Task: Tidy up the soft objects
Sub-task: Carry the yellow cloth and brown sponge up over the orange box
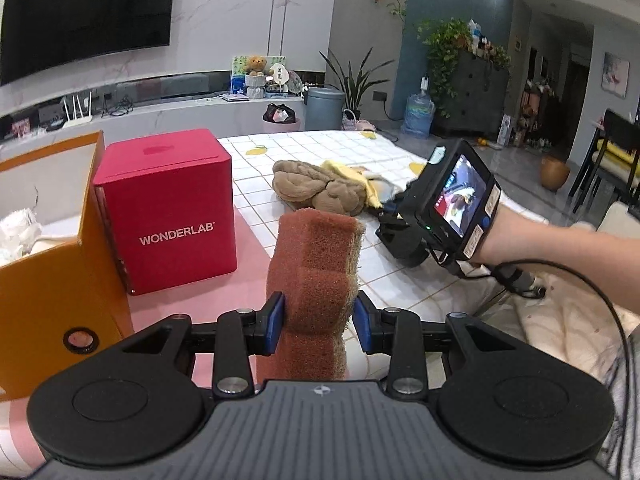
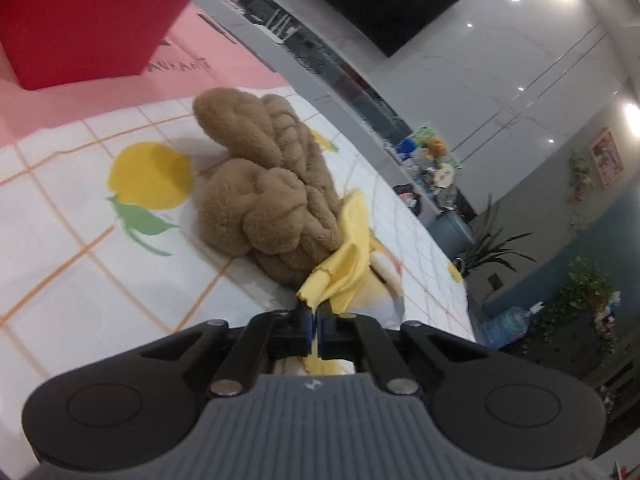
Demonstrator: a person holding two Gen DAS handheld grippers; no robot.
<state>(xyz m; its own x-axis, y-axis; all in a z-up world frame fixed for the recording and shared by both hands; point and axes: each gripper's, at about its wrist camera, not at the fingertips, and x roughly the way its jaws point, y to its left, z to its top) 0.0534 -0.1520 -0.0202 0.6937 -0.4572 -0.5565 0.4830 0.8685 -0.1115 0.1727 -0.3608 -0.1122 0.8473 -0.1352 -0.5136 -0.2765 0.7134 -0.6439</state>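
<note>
Sponge (image 1: pixel 316 280), reddish-brown foam with a tan scouring face: 1 item, upright, long axis running away from the camera, clamped across its narrow waist by the left gripper (image 1: pixel 318 322); both blue pads (image 1: pixel 275 322) press into the foam. It hangs over the pink mat (image 1: pixel 256 264).

Yellow cloth (image 2: pixel 344 276): 1 item, thin and crumpled, lying on the lemon-print tablecloth (image 2: pixel 80 280) against the near side of the brown towel. The right gripper (image 2: pixel 314 326) is closed on a corner of it, jaws pinched nearly together with yellow fabric showing on both sides of the pads. The rest of the cloth trails forward and to the right of the fingertips.

Brown towel (image 2: pixel 260 200): 1 item, plush, bunched in ropey folds, directly ahead of the right gripper, touching the yellow cloth; ungripped.

Receptacles: orange box (image 1: pixel 44 272), open-topped, white soft material already inside, at far left in the left wrist view; red WONDERLAB box (image 1: pixel 168 208), closed, just beside it.

Governing relation: the orange box lies left of both grippers and the left gripper is much the nearer. Judged next: sponge travels left and over the orange wall. The yellow cloth must lift clear of the towel first, or it may drag the towel.
</note>
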